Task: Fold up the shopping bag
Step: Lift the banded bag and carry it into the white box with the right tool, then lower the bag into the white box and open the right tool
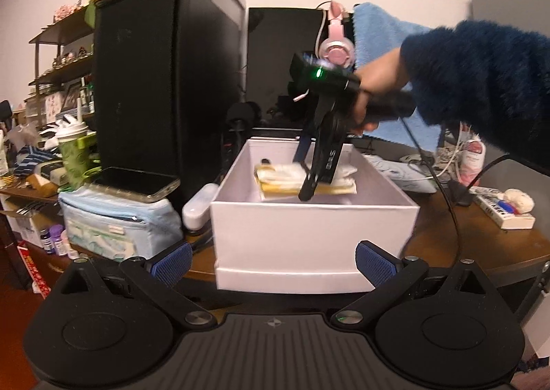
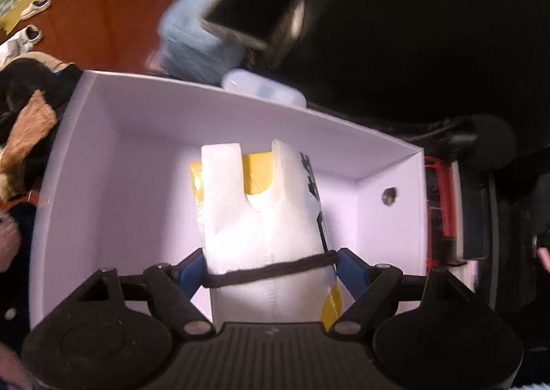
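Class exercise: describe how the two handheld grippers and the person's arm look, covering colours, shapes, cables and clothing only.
Both the left gripper and the right gripper are matte black, with blue textured finger pads, round pivot housings and a ribbed base. A green light and a black cable show on the right one. The sleeve is fuzzy dark blue.

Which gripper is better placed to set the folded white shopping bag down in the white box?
Right. The right gripper already clasps the folded white shopping bag inside the white cardboard box; the left gripper hangs open outside it.
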The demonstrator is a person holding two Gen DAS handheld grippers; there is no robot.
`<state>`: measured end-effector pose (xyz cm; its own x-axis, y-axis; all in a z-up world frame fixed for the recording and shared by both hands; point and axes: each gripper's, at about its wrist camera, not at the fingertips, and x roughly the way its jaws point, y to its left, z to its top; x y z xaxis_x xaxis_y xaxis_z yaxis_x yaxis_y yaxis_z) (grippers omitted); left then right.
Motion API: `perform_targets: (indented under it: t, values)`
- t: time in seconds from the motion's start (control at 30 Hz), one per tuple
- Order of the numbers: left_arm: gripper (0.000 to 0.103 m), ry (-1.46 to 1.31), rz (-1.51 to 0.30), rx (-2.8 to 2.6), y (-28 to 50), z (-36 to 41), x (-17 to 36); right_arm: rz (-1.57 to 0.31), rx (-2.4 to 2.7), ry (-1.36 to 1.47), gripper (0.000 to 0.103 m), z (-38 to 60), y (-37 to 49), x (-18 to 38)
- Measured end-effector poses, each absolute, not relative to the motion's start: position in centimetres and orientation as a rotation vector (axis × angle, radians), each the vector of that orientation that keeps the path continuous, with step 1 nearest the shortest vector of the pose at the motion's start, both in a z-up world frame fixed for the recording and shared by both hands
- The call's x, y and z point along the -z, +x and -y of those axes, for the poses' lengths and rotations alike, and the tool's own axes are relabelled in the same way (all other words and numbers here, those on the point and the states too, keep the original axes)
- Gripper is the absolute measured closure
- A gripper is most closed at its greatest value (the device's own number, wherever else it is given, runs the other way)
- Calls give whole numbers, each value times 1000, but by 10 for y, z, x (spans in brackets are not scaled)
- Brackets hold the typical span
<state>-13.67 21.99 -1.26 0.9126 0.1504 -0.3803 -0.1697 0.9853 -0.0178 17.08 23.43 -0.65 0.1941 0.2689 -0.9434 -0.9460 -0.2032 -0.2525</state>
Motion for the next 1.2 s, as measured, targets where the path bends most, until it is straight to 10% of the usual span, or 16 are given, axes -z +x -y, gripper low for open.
perform_targets:
  t: [0.63, 0.87, 1.2]
  values:
    - [0, -116, -427, -180, -128, -240, 26, -770, -1245, -1196, 8, -265, 208, 54]
    - [0, -110, -420, -176, -130, -235, 24, -747, -1274, -1262, 49, -263, 190, 64]
    - [0, -112, -429, -174, -127, -236, 24, -659, -1162, -1249, 53, -282, 207, 72]
